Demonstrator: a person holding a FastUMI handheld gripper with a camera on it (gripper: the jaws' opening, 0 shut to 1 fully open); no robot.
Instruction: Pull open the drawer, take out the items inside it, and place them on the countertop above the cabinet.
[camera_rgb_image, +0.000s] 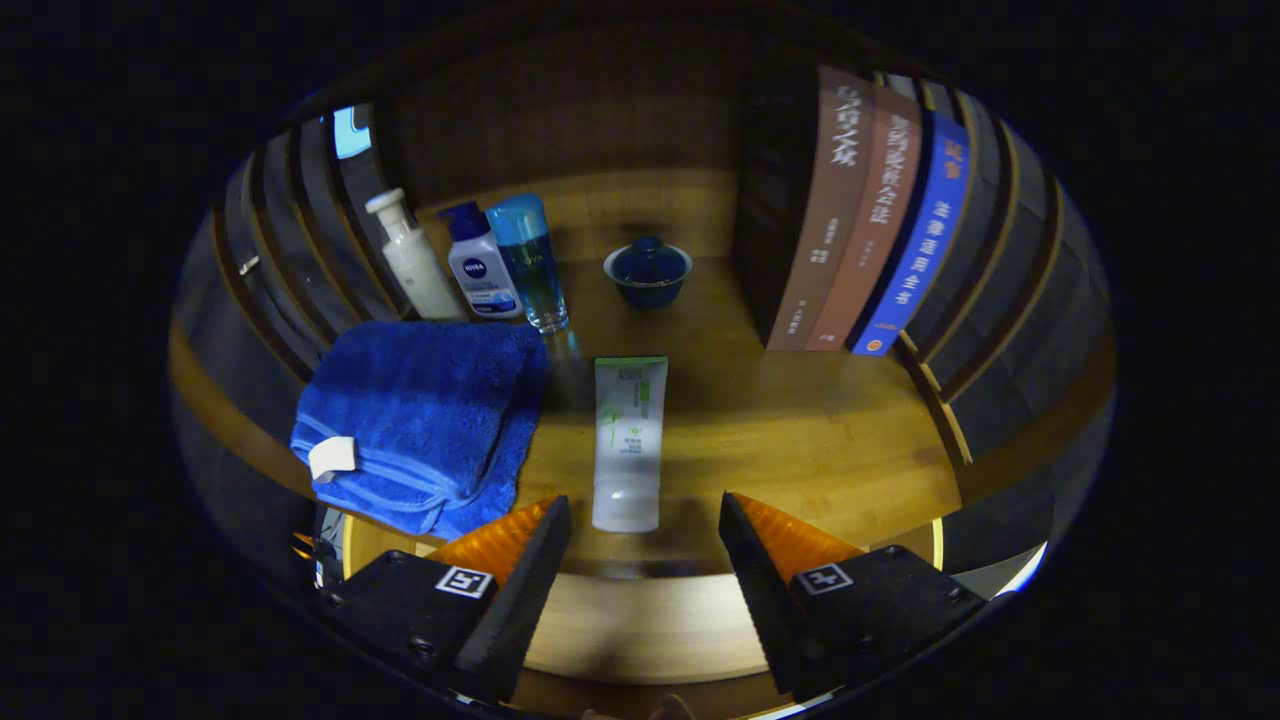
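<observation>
Overhead now, with the gripper (645, 540) spread wide and holding nothing, fingers (520, 570) poised above the front edge of the countertop (800, 440). Just ahead, between the fingers: a white tube (628, 445) lying flat on the wood. Beside it, a folded blue towel (420, 420). Beyond the towel, three bottles (480, 265) standing upright close together. Farther back, a small lidded blue cup (648, 270). Off to the other side, books (865, 210) standing upright.

tube (628, 445) right of towel (420, 425)
</observation>
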